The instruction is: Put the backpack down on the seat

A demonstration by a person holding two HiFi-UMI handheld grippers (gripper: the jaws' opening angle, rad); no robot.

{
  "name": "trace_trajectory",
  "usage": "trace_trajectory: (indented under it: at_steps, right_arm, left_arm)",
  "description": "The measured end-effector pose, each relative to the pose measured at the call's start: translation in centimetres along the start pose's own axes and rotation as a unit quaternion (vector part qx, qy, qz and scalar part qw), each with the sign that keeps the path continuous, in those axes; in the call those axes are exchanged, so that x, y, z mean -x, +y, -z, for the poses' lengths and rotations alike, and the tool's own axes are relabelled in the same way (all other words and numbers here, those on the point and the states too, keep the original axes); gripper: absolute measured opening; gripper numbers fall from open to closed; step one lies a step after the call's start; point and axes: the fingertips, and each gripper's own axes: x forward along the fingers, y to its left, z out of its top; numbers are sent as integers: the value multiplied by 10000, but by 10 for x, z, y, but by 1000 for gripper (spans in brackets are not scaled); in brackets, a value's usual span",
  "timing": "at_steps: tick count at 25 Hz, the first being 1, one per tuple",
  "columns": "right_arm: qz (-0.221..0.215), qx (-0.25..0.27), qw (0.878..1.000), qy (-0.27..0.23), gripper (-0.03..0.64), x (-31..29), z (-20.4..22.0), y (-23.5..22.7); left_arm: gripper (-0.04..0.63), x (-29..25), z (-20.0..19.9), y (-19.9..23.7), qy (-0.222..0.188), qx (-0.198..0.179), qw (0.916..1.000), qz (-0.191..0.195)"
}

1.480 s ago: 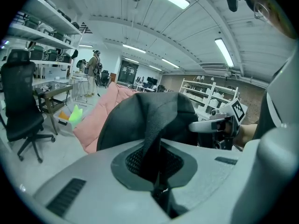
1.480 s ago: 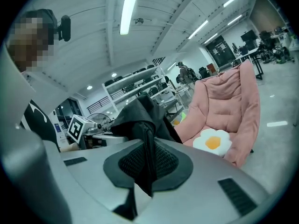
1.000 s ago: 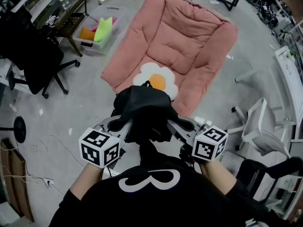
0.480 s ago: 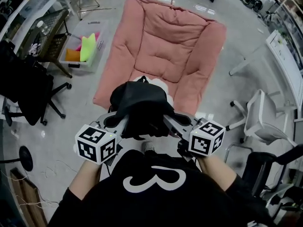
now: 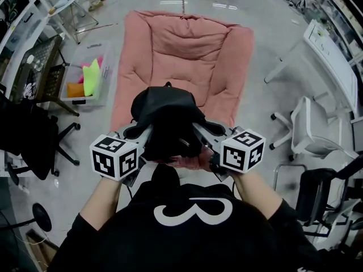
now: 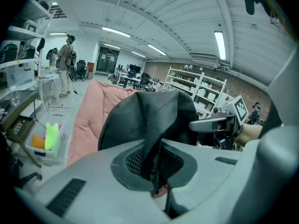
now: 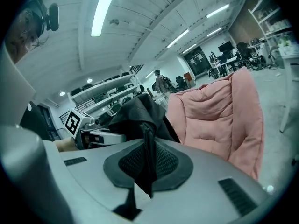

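Carrying the black backpack (image 5: 167, 118) in the air, close in front of the chest and, from the head view, over or just short of the near edge of the pink seat (image 5: 187, 50); not yet resting on it. Gripping it from both sides: left tongs (image 6: 156, 171) pinched fully together on a fold of its black fabric, right tongs (image 7: 147, 169) closed almost as tight on a strap or fabric edge of the same bag. Holding nothing else in either pair.

Judging from this, midway through the carry: lifted and brought up to the seat, not yet lowering. Next, needing to reach forward past the front edge to bring the bag above the middle of the cushion. Then lowering with both tongs level until resting fully on the padding, and only then spreading the tongs and drawing back. Worth watching for loose straps catching on the raised padded rim, and for the soft body slumping toward the front lip if set down too near it.

Further out, on the grey floor (image 5: 266, 112): a clear bin (image 5: 85, 78) of bright items to the left of the seat, a black office chair (image 5: 28, 135) beyond that, and a white chair (image 5: 309, 135) off to the right, all well apart from the landing spot.
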Motion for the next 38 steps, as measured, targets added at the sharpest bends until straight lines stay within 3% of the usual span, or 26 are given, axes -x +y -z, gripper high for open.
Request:
trace_trajectory:
  at_steps: [14, 22, 26, 38]
  right_arm:
    - [869, -358, 9955, -149, 29, -57, -49, -80]
    - [1357, -475, 9896, 63, 31, -103, -46, -135]
    - [1595, -471, 9861, 31, 31, -116, -46, -163]
    - [2072, -417, 9774, 82, 34, -169, -35, -228]
  left_arm:
    - [12, -88, -61, 63, 489, -324, 9963, 633]
    - [12, -148, -63, 109, 837, -513, 9928, 689]
    - [12, -179, -65, 123, 876, -683, 9903, 836]
    - [14, -246, -56, 171, 1088, -988, 9858, 812]
